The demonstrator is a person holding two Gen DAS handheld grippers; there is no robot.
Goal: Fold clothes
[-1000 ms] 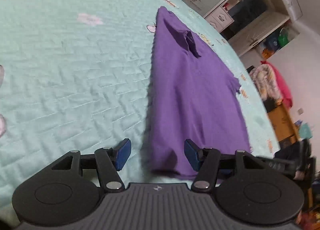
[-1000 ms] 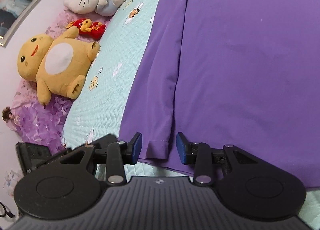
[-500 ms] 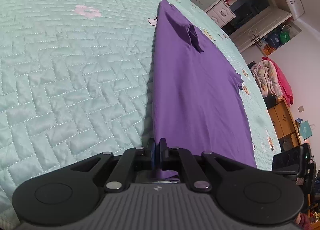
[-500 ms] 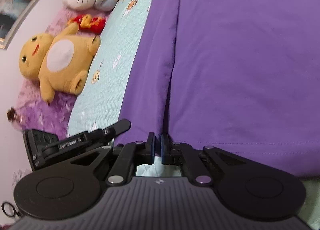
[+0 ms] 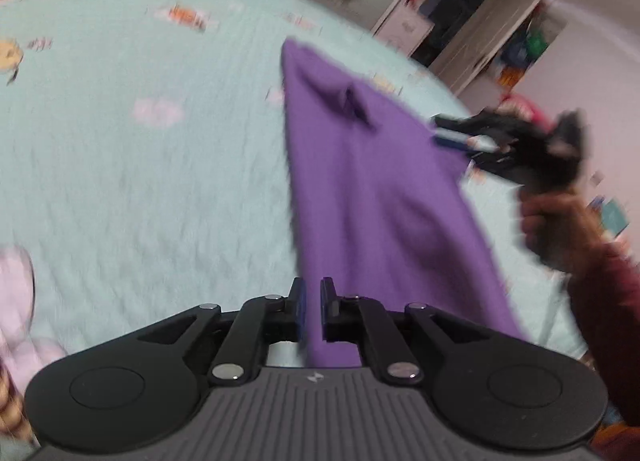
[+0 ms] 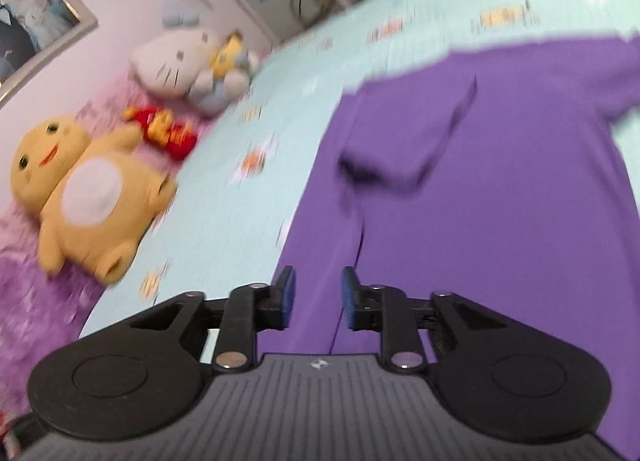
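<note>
A purple shirt (image 5: 380, 201) stretches away from me over the mint quilted bed (image 5: 140, 181), its near hem raised. My left gripper (image 5: 314, 309) is shut on the hem's left corner, pads nearly touching. In the left wrist view my right gripper (image 5: 452, 137) is off to the right in a person's hand (image 5: 552, 221), and the shirt's right edge runs taut up to it. In the right wrist view the shirt (image 6: 500, 221) fills the gap of my right gripper (image 6: 318, 297); its jaws stand a little apart around a fold. A sleeve lies folded over the body. Both views are blurred.
Plush toys lie along the bed's left side: a yellow one (image 6: 80, 197), a small red one (image 6: 164, 133) and a white cat (image 6: 180, 61). A framed picture (image 6: 32, 21) hangs on the wall. Shelves and cupboards (image 5: 460, 21) stand beyond the bed's far corner.
Both grippers went from open to shut on the shirt's hem and have now lifted it off the bed. The right jaws stand wider apart than half a second ago.
</note>
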